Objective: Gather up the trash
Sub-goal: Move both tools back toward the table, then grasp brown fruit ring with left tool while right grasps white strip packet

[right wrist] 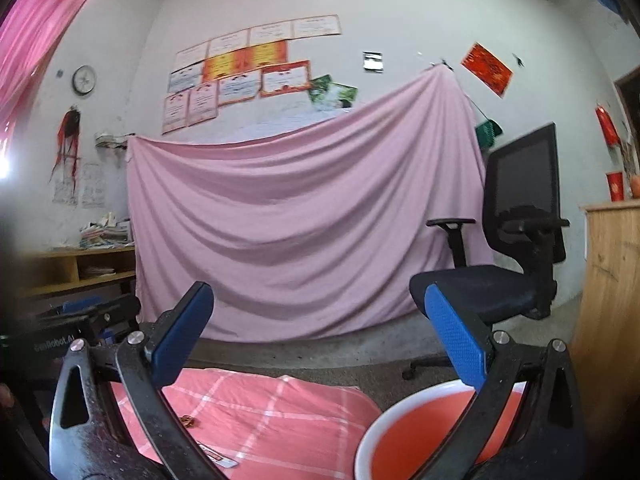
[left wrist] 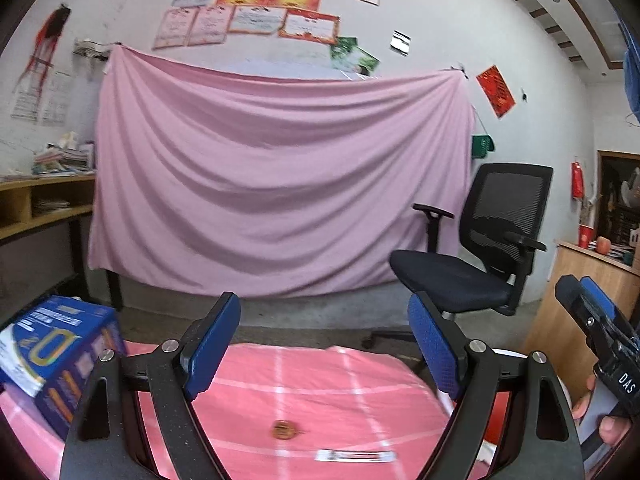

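On the pink checked tablecloth (left wrist: 320, 392) lie a small brown scrap (left wrist: 283, 429) and a flat white wrapper strip (left wrist: 355, 456). Both also show in the right wrist view: the scrap (right wrist: 188, 421) and the wrapper (right wrist: 218, 458), partly behind my left finger. My left gripper (left wrist: 324, 344) is open and empty, above and behind them. My right gripper (right wrist: 320, 340) is open and empty; it shows in the left wrist view at the right edge (left wrist: 592, 304). A red basin with a white rim (right wrist: 424, 436) sits at the table's right end, under my right gripper.
A blue carton (left wrist: 60, 356) stands at the table's left. A black office chair (left wrist: 484, 248) is behind the table at the right, next to a wooden cabinet (left wrist: 580, 300). A pink sheet (left wrist: 280, 176) hangs on the back wall; a shelf desk (left wrist: 40, 208) is at left.
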Motion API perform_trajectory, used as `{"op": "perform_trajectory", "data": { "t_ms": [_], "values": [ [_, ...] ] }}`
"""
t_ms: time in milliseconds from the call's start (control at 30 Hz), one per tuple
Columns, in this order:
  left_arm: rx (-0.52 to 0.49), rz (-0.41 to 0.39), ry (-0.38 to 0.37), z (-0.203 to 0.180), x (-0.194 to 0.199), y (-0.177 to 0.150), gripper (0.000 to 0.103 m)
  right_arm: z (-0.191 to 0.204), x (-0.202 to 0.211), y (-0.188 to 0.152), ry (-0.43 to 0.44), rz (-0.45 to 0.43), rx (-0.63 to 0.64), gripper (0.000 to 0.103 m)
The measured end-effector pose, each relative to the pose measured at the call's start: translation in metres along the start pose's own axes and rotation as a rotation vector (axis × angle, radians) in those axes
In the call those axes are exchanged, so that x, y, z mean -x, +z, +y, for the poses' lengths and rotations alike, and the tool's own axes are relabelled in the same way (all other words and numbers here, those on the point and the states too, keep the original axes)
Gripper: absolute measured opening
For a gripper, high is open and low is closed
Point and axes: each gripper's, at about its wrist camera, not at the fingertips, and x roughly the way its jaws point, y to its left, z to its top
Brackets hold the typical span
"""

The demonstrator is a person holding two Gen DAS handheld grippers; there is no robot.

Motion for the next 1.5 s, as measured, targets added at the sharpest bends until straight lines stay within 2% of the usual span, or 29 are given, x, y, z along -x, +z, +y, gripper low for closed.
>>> {"op": "perform_trajectory", "data": {
  "t_ms": [267,467,567,733,867,1000,1133,1233,1333,1400,1500],
  "values": [
    [-0.028,-0.034,0.065,0.031,0.015,-0.012,0.082,0.024,-0.008,-0.009,0.046,0.02,0.048,0.103],
    [-0.057,0.007,0.085,0.048,0.013,-0.025,0.082,0.036,-0.021,-0.02,0.079,0.084,0.071,0.103],
    [-0.072,0.066,0.071,0.056,0.004,-0.031,0.082,0.039,-0.035,-0.027,0.114,0.169,0.079,0.103],
    [-0.096,0.229,0.05,0.065,-0.022,-0.044,0.082,0.039,-0.058,-0.042,0.161,0.332,0.071,0.103],
    [-0.077,0.365,0.034,0.071,-0.045,-0.053,0.082,0.04,-0.077,-0.06,0.2,0.49,0.075,0.103],
    [-0.066,0.472,0.039,0.071,-0.064,-0.061,0.081,0.043,-0.096,-0.087,0.23,0.693,0.088,0.103],
    [-0.064,0.566,0.037,0.068,-0.081,-0.067,0.081,0.048,-0.108,-0.115,0.285,0.856,0.094,0.092],
    [-0.058,0.623,0.019,0.068,-0.09,-0.07,0.078,0.052,-0.111,-0.122,0.349,0.907,0.093,0.083],
    [-0.047,0.674,-0.01,0.072,-0.097,-0.074,0.072,0.059,-0.112,-0.129,0.406,0.945,0.104,0.08],
    [-0.042,0.705,-0.033,0.072,-0.102,-0.077,0.066,0.063,-0.114,-0.133,0.419,0.967,0.122,0.074],
    [-0.046,0.732,-0.051,0.069,-0.105,-0.079,0.064,0.071,-0.114,-0.134,0.424,0.974,0.161,0.063]
  ]
}}
